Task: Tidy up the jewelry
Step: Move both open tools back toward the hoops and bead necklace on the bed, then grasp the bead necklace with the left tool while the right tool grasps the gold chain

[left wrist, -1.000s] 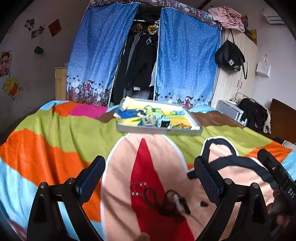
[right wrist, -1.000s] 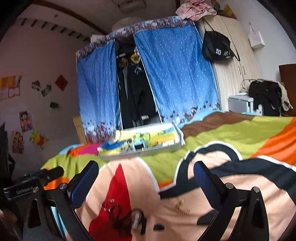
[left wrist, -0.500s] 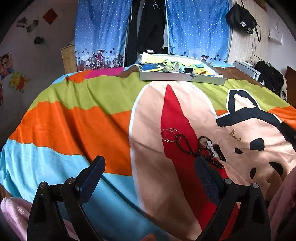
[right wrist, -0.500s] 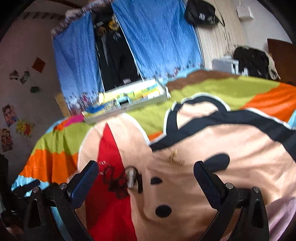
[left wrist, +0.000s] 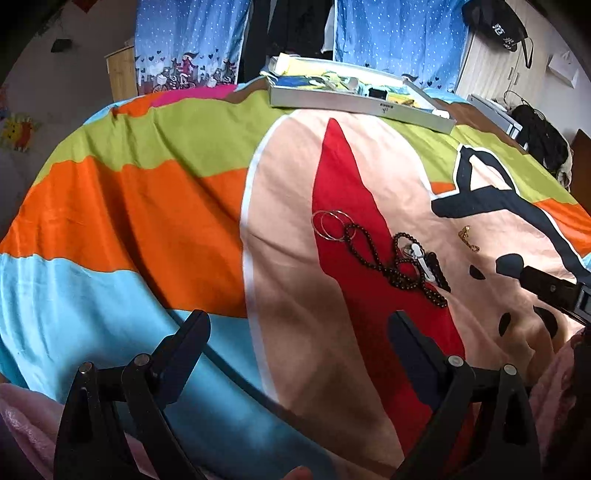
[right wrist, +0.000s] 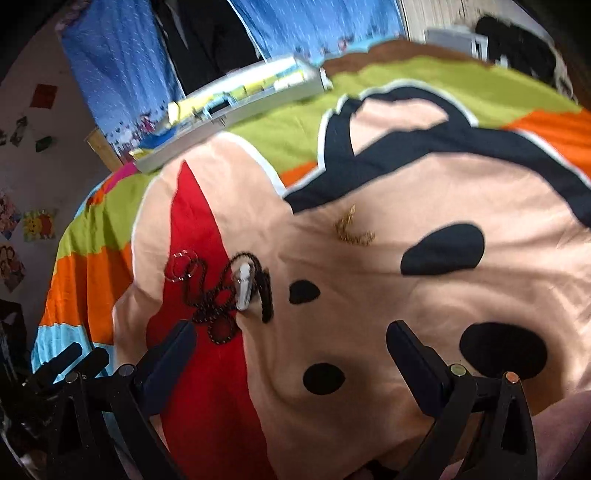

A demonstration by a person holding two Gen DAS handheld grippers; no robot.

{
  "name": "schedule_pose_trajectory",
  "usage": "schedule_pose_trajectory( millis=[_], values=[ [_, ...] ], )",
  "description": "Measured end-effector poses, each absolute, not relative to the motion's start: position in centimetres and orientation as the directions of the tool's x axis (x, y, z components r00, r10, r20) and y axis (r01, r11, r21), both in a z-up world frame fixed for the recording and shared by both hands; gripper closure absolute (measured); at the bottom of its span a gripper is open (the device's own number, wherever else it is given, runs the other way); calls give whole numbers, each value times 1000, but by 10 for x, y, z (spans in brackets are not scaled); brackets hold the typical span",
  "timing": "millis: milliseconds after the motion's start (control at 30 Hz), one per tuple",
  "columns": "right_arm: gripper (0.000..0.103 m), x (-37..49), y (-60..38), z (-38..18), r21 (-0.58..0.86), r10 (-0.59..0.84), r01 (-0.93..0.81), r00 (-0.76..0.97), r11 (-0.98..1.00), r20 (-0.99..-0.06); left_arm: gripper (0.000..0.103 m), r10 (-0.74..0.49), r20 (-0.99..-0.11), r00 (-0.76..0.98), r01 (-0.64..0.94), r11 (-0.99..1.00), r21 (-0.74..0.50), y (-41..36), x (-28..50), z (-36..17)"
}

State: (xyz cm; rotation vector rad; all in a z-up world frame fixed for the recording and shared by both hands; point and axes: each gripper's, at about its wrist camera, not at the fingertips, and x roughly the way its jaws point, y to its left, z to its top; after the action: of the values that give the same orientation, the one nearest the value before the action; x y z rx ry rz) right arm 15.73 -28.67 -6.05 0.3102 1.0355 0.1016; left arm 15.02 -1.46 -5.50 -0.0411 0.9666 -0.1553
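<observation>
- bright cartoon-print bedspread (left wrist: 147, 206) covers the whole bed: orange, green, light blue bands, a peach patch and a red wedge down the middle
- jewelry is lying loose on it, about mid-bed. two thin silver hoops (left wrist: 330, 225) overlap each other on the red wedge, touching one end of a dark beaded necklace (left wrist: 373, 254)
- the necklace is tangled in loops, with a small white clip-like piece (left wrist: 421, 260) on top of it. can't tell exactly what that piece is
- small gold chain (left wrist: 468, 239) sits apart from the pile on the peach area, towards the right; right wrist view shows it too (right wrist: 352, 230), a bit blurred
- grey tray (left wrist: 354, 101) at the far edge of the bed, some colourful stuff inside, too small to make out
- left hand-held gripper (left wrist: 299, 332) has its fingers spread wide, nothing between them, hovering short of the jewelry
- right hand-held gripper (right wrist: 290, 339) is also wide apart and empty, its left finger near the necklace's closest loop (right wrist: 219, 325)
- blue star-print curtains (left wrist: 399, 33) behind the bed
</observation>
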Motion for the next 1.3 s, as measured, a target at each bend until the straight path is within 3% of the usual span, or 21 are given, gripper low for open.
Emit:
schedule_pose_trajectory(
  millis=[367,600,767,933,1067,1200,1233,1300],
  values=[
    [0,200,-293,-64,283,274,-37,393,958,-878,9,-261,-832,489,115,965,-236,-10,175,-62],
    [0,230,-329,-86,375,336,50,350,926,-875,9,-327,-842,429,184,944,-273,-30,207,-71],
    [0,243,-345,-109,444,389,134,307,886,-868,9,-287,-869,403,283,942,-180,-55,222,-84],
    [0,259,-349,-114,394,344,118,303,912,-889,9,-218,-893,395,382,922,-56,-79,237,-103],
    [0,273,-347,-121,373,329,87,315,924,-890,9,-212,-900,382,415,909,-38,-87,246,-120],
    [10,284,-354,-138,499,442,143,304,855,-844,10,-237,-900,367,406,911,-75,-87,250,-130],
    [11,286,-358,-142,535,470,172,311,827,-826,11,-246,-897,367,412,908,-80,-87,250,-131],
    [15,290,-368,-147,575,495,211,333,791,-803,25,-260,-893,368,435,897,-82,-90,250,-130]
  ],
)
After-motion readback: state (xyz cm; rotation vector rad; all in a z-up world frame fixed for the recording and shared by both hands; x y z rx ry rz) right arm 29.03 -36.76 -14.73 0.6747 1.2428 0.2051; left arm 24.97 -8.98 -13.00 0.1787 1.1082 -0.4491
